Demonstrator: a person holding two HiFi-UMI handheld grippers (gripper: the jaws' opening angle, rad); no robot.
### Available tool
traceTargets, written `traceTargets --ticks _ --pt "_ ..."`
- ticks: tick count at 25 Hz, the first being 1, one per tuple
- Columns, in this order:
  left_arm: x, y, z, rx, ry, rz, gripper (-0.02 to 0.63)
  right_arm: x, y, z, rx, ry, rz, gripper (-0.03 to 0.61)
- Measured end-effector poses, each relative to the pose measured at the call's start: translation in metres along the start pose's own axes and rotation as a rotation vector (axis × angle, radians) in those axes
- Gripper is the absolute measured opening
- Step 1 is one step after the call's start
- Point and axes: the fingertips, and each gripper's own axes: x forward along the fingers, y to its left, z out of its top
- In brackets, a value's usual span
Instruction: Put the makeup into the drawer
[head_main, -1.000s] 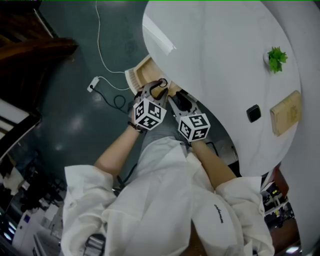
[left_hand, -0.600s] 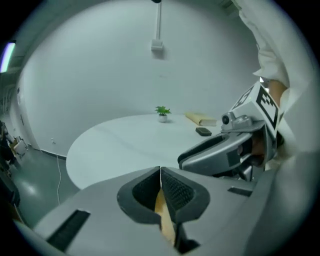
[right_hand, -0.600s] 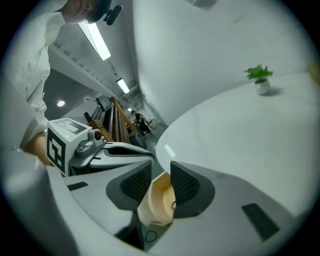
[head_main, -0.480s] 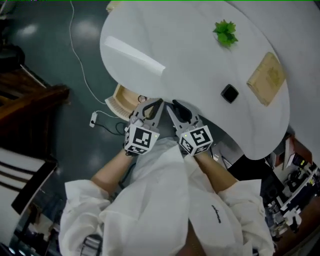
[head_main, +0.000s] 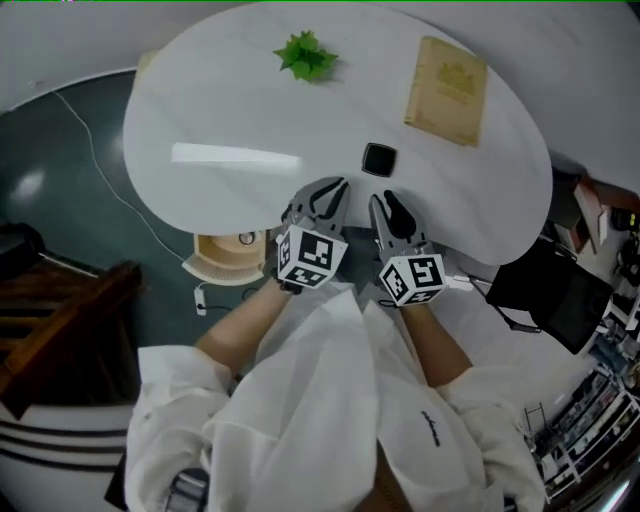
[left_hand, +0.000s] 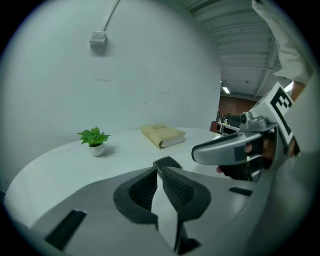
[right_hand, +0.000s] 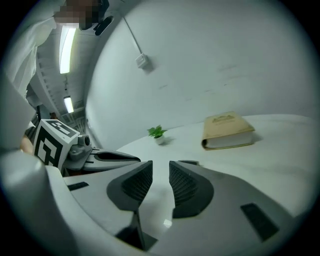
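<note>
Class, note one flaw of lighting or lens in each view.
Head view: a bright glare stripe lies across the white oval table. Left gripper view: fisheye bends the table edge, with dark corners. Right gripper view: the ceiling strip light is blown out.

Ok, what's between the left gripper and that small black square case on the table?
Nothing: in the head view only bare white tabletop separates the left gripper from the black square case.

Even, cool overhead light fills the head view: the white surface (head_main: 250, 100) is bright and carries a long streak of glare (head_main: 235, 155), while the floor (head_main: 60, 200) stays dim. Both gripper views bend strongly and have black corners. A ceiling lamp (right_hand: 66, 42) glows overexposed in the right gripper view. The plant (left_hand: 94, 141) casts a soft shadow.
</note>
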Motion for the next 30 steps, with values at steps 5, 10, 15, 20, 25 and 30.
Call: traceTargets --ticks 5,10,15,20,25,30 --pt "0.055 -0.026 0.006 -0.011 0.05 -0.028 0.254 -0.023 -0.058 0.005 0.026 -0.028 -0.11 0.121" --pt "0.096 -0.03 0.002 -0.043 0.094 0.031 0.375 -0.028 -0.081 0.006 0.037 -0.031 -0.128 0.123" --pt "0.117 -0.03 0.001 -0.051 0.122 0.111 0.399 -0.023 -0.091 0.003 0.037 -0.01 -0.11 0.123" --pt "0.129 -0.03 -0.007 -0.079 0.157 0.161 0.408 -0.017 -0.101 0.0 0.037 0.005 -0.095 0.124" --pt "0.136 -0.032 -0.011 -0.097 0.167 0.195 0.41 -0.016 -0.11 -0.001 0.032 0.015 -0.089 0.126" --pt "0.134 -0.032 -0.012 -0.113 0.165 0.21 0.407 -0.02 -0.115 -0.003 0.031 0.022 -0.085 0.126"
